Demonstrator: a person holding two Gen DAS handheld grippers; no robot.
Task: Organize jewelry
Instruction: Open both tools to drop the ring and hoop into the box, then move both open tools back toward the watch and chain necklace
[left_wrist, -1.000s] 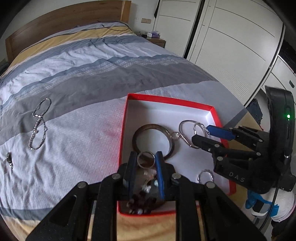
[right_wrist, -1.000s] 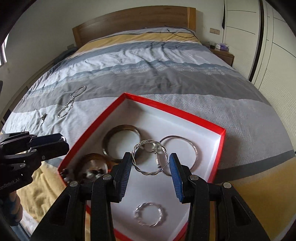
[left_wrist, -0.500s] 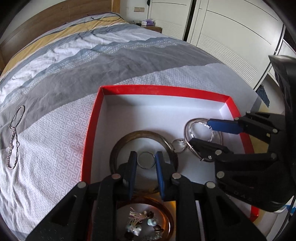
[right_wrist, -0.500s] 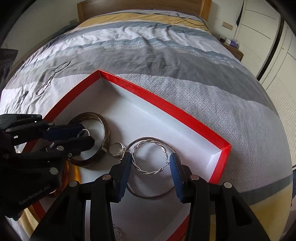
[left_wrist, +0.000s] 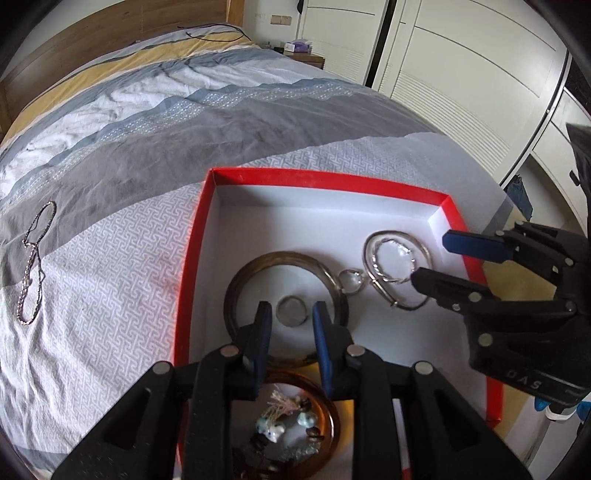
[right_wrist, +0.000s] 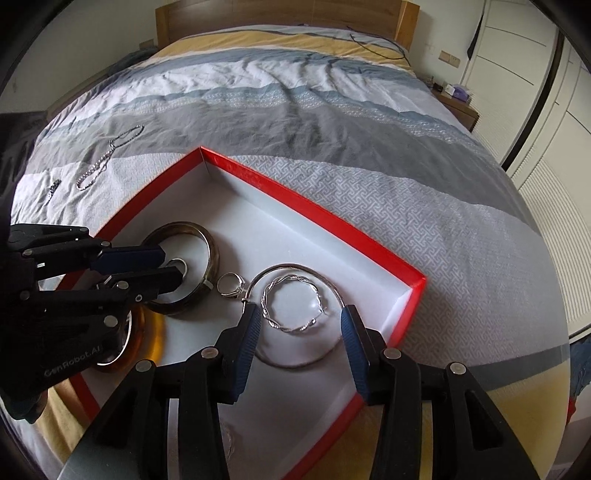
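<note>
Both jaws opening, pads clear | amber bangle (left_wrist: 328, 417) half-hidden | box (left_wrist: 332, 174) rim cut off

A home bedroom: a wide bed (right_wrist: 295, 122) under a striped grey, white and yellow duvet fills the room. At its far end stands a wooden headboard (right_wrist: 280, 14); beside the headboard, a small wooden nightstand (left_wrist: 306, 55) carries a tissue box (left_wrist: 297, 46). Along the bed's right side run tall white wardrobe doors (left_wrist: 461, 66)
</note>
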